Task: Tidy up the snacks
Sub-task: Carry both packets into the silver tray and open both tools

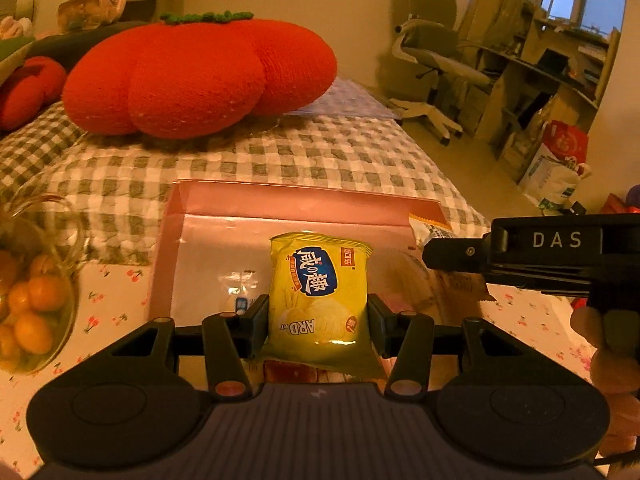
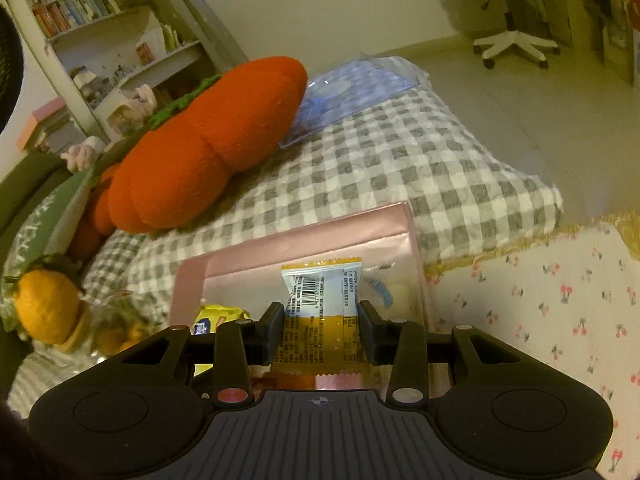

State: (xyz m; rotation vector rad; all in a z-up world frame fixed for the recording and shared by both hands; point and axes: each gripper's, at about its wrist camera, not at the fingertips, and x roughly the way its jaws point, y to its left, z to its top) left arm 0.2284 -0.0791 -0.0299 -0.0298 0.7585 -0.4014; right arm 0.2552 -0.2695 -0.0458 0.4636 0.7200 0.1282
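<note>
Over the pink box [image 1: 176,240]: my left gripper [image 1: 318,320] clamps a yellow snack packet [image 1: 318,280] upright between its pads; my right gripper [image 2: 322,330] pinches a white-and-orange snack packet [image 2: 320,300], barcode side up. Both packets hang above the box's interior, side by side.

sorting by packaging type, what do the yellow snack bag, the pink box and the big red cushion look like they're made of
Yellow snack bag: glossy plastic film, judging by the glare along its lower edge and its crimped top seam.
Pink box: probably coated card with a satin or metallic sheen; its walls are flat and creased at the folds.
Big red cushion: knitted or crocheted yarn, matte, with a fine ribbed texture.
</note>
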